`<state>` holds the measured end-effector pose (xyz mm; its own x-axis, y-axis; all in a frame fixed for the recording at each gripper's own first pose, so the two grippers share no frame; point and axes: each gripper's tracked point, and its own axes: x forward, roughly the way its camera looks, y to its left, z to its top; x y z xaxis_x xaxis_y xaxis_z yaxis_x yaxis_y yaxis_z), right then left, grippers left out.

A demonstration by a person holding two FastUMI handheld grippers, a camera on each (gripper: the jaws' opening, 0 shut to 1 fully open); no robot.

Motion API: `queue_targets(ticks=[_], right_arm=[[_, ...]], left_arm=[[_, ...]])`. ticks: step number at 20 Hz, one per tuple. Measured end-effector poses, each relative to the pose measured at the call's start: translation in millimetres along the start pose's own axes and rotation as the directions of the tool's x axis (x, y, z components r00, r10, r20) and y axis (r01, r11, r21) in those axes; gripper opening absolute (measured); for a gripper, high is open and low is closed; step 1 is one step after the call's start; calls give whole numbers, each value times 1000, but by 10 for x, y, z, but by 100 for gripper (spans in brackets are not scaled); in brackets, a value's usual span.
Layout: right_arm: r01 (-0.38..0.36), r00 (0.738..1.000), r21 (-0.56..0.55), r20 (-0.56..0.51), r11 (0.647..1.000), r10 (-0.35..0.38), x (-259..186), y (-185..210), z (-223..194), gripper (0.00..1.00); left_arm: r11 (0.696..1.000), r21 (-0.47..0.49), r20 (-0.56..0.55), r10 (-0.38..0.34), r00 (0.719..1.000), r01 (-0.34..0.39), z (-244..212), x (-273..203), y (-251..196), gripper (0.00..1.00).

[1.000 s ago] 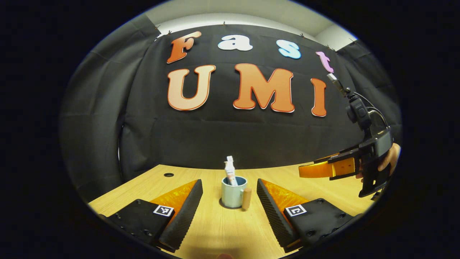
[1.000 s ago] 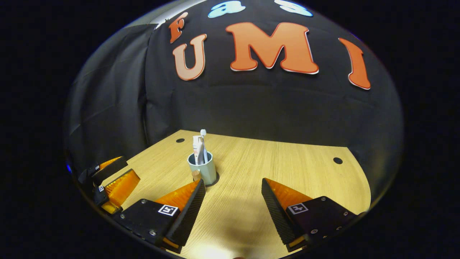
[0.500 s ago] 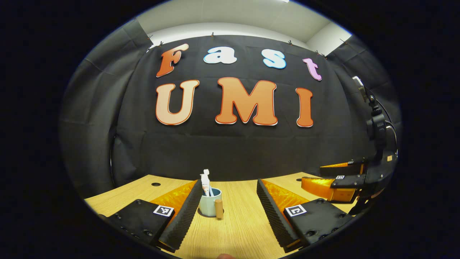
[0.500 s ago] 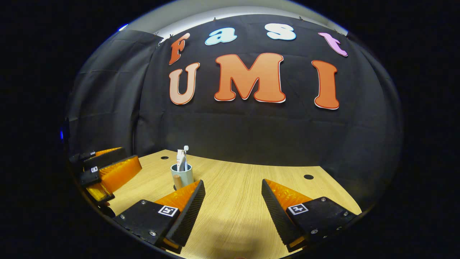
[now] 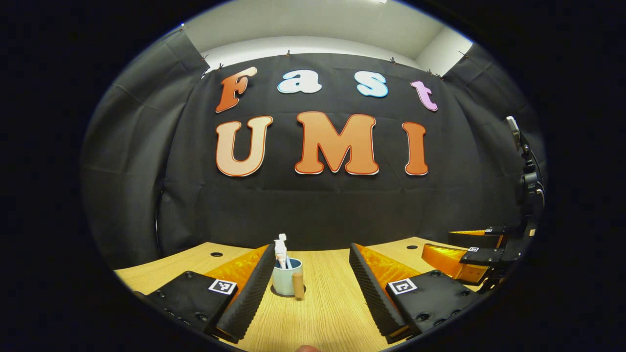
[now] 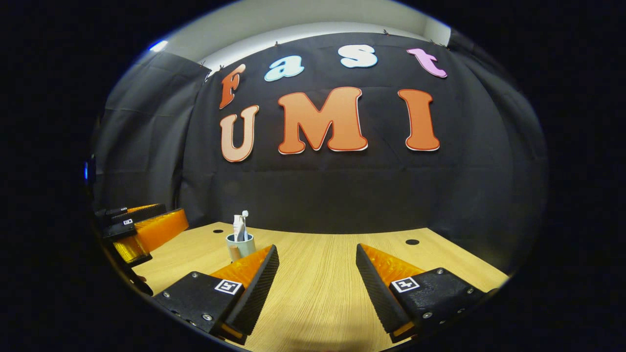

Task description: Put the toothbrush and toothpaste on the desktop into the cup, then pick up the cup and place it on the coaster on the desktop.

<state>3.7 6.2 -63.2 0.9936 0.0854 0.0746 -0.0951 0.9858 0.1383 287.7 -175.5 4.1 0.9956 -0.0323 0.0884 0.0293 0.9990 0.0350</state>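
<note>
A pale blue cup (image 5: 286, 276) with a wooden handle (image 5: 298, 285) stands upright on the wooden table (image 5: 327, 313). A white toothpaste tube (image 5: 280, 251) sticks out of it, and a thin dark ring shows under its base. My left gripper (image 5: 311, 259) is open and empty, and the cup stands beyond its fingertips, towards the left finger. In the right gripper view the cup (image 6: 240, 245) holds the toothpaste (image 6: 237, 228) and a toothbrush (image 6: 244, 217). It lies ahead and to the left of my right gripper (image 6: 317, 256), which is open and empty.
The right gripper (image 5: 467, 249) hovers low over the table's right side in the left gripper view. At the left edge of the right gripper view sits the left gripper (image 6: 144, 232). Round cable holes (image 5: 216, 254) (image 6: 412, 242) mark the tabletop near the black cloth wall.
Both grippers have drawn back from the cup and tilted up, so the cup looks smaller and farther. The right gripper has dropped lower. Both stay open.
</note>
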Motion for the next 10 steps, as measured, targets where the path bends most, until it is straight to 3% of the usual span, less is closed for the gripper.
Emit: queue_targets(ticks=[10], right_arm=[[17,1000,-65,-13,998,-18,15,-59,-31,95]], left_arm=[[999,32,9,26,1000,-26,-54,51,35,97]])
